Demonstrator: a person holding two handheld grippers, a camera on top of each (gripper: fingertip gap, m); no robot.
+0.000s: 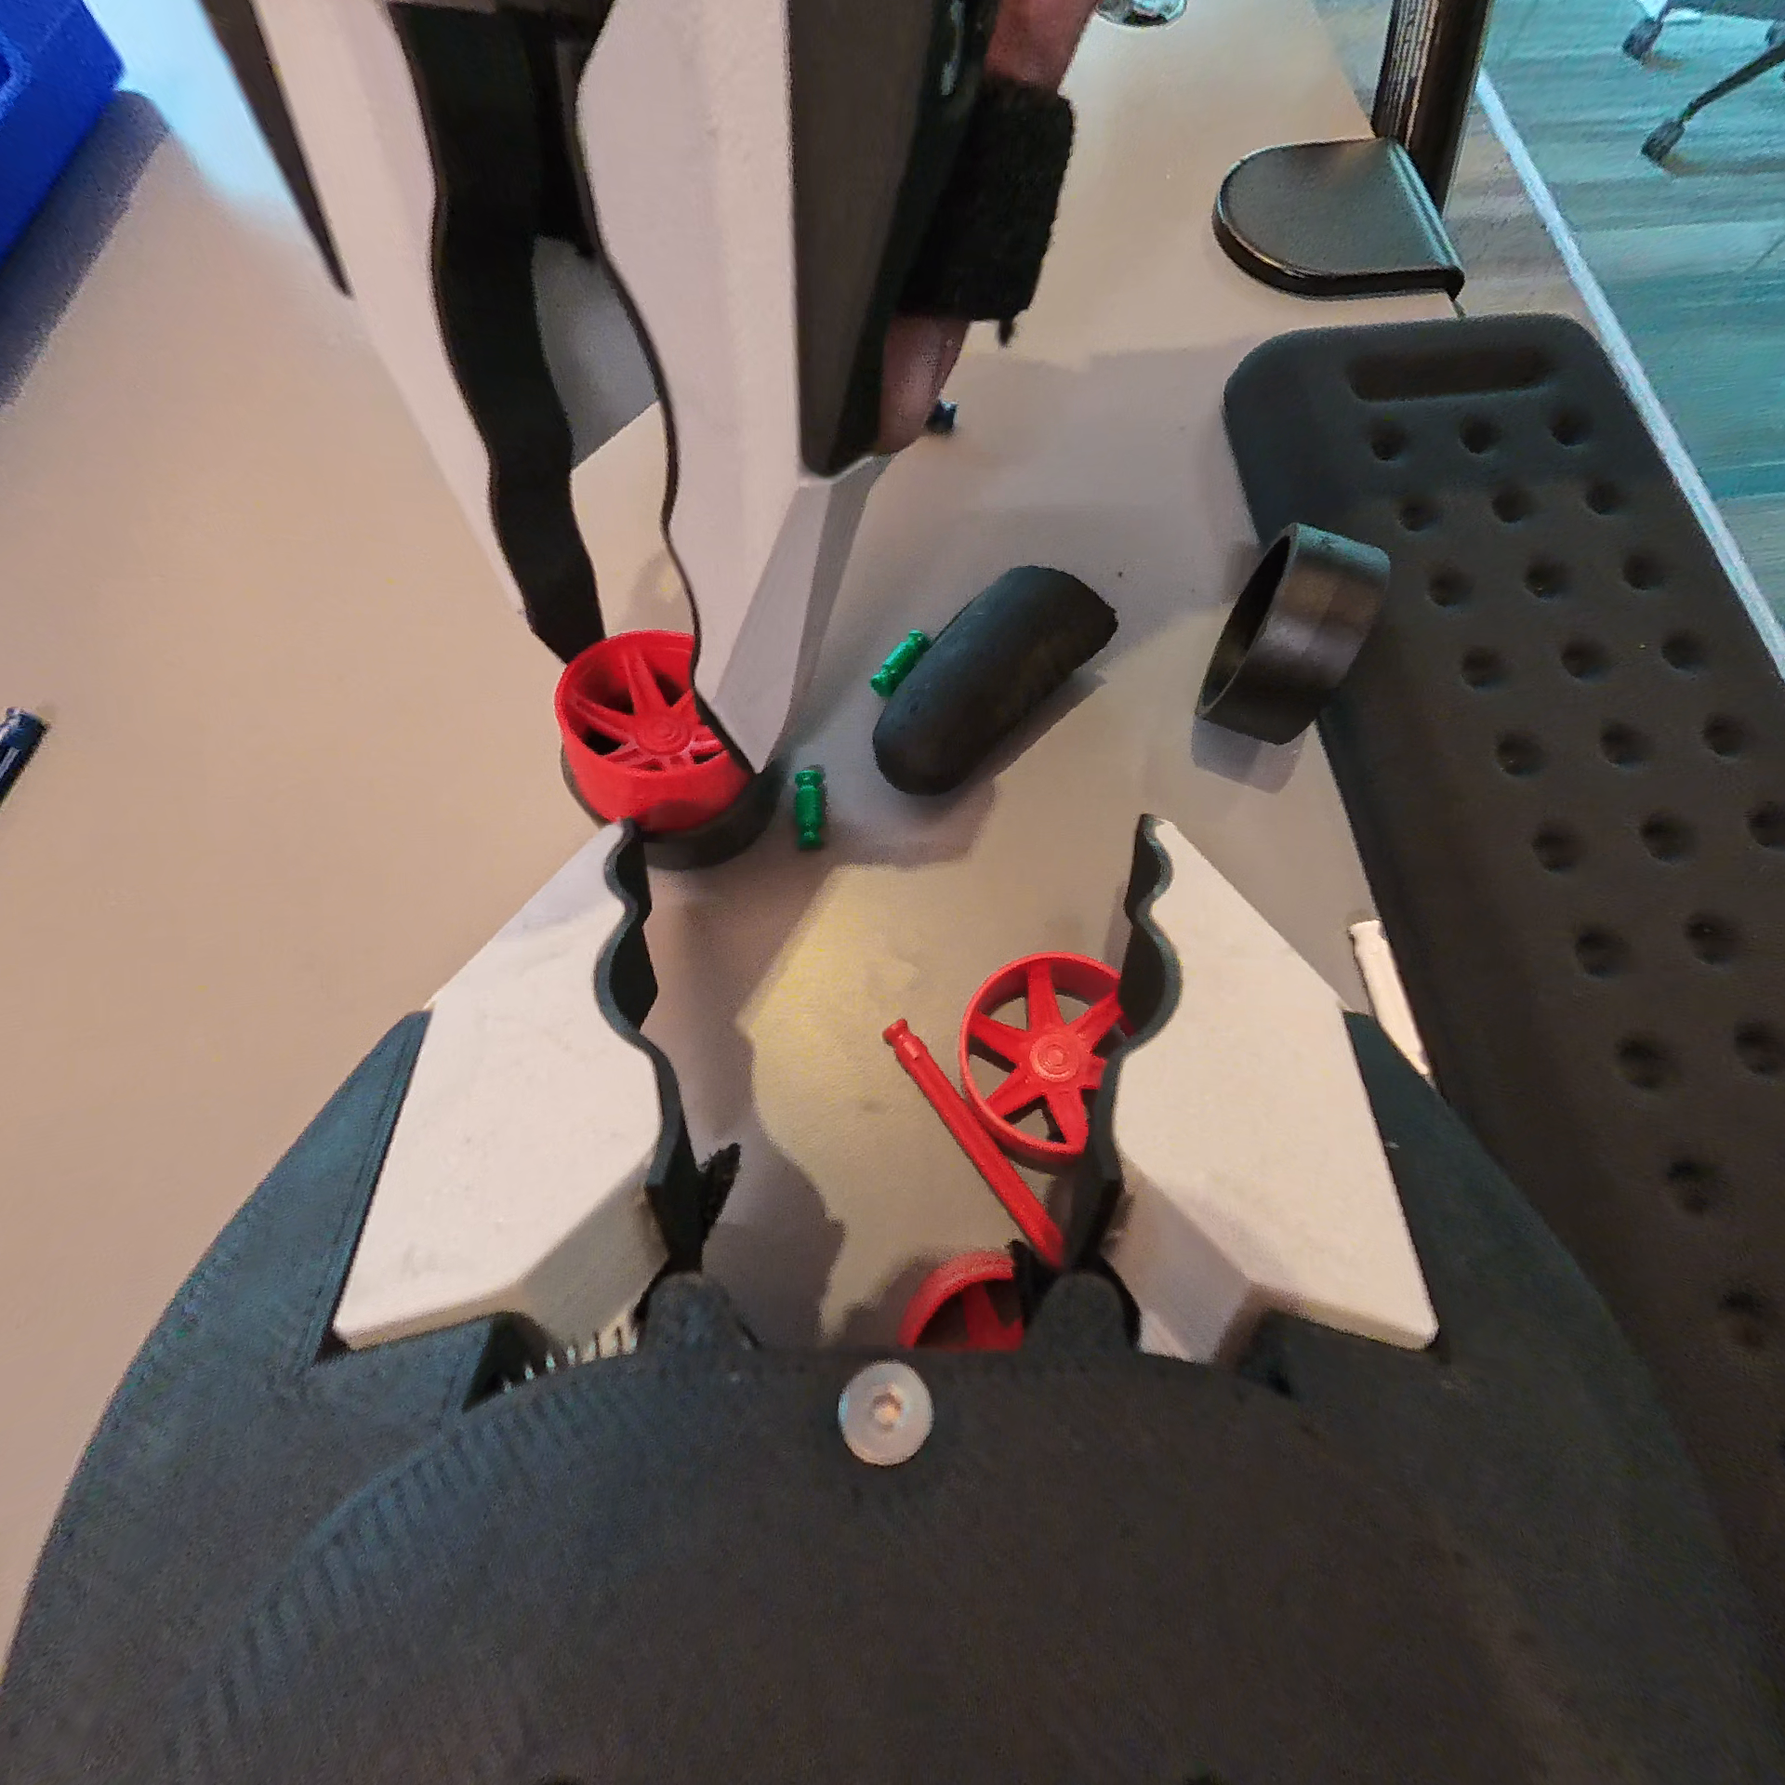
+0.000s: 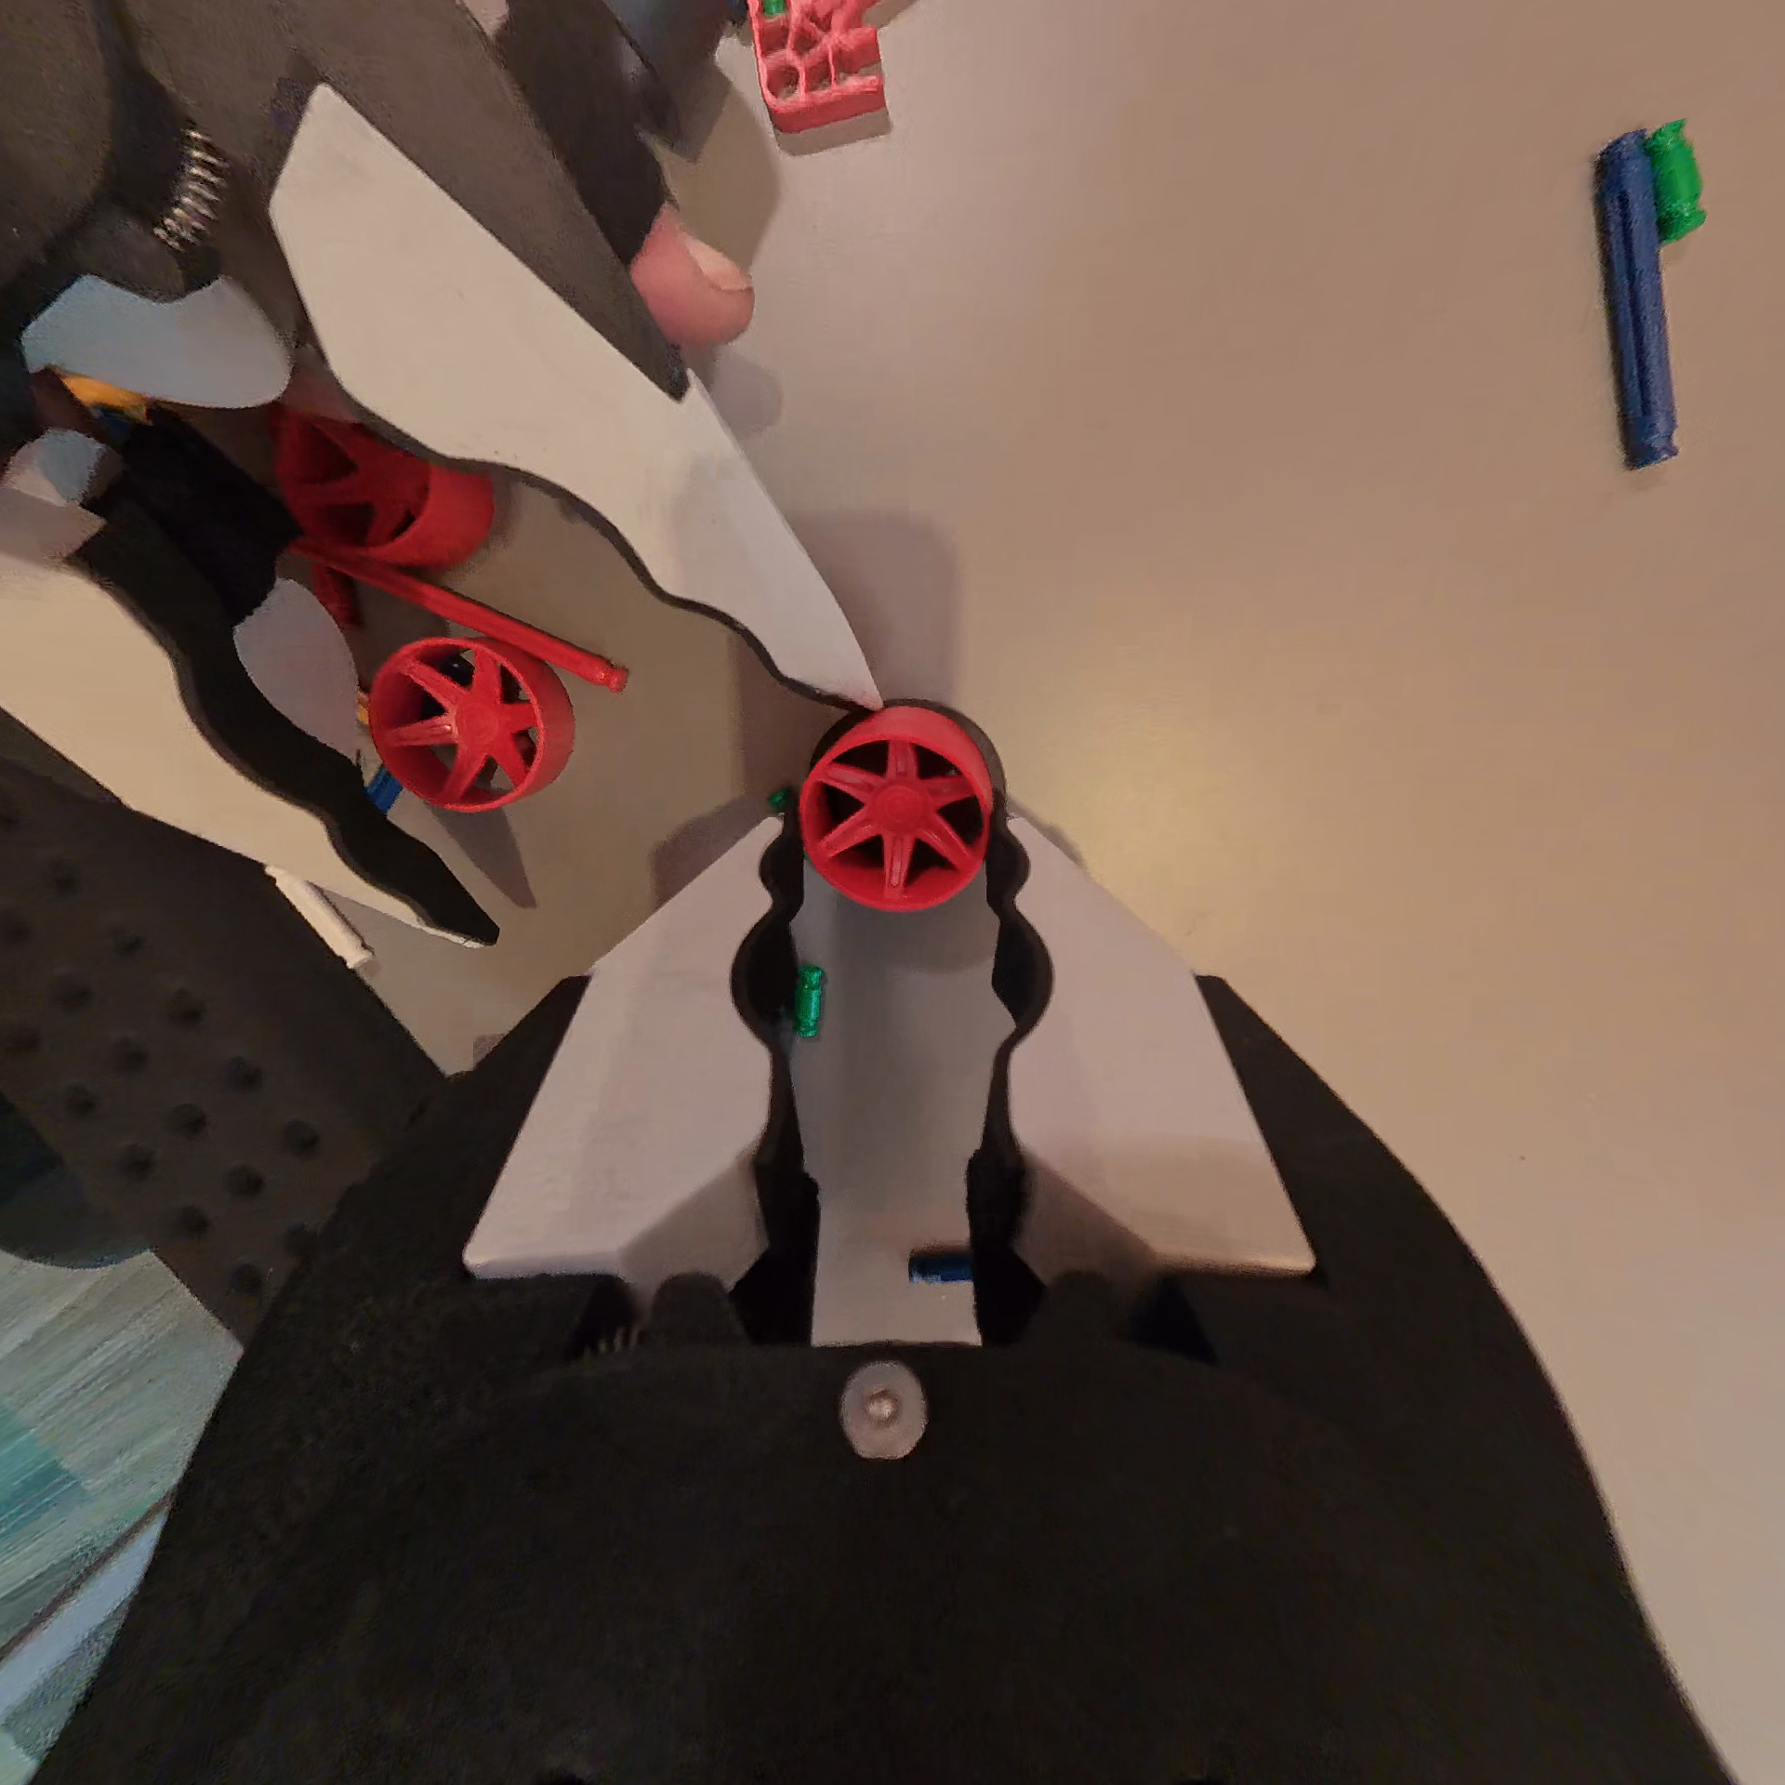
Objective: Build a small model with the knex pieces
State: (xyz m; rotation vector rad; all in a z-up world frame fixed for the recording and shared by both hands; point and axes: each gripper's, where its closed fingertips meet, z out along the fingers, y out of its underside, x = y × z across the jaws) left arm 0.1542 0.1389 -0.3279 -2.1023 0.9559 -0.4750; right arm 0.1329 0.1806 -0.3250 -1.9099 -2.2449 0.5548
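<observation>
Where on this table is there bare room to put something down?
Bare tabletop lies beyond the red wheel in the right tool, up to the blue rod. It is crowded around the left tool: loose red wheel, green pegs, black tyres.

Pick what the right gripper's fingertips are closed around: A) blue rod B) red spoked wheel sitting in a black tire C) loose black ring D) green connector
B: in the right wrist view the right gripper has its fingertips on either side of the red spoked wheel, whose black tire shows beneath it in the left wrist view.
</observation>
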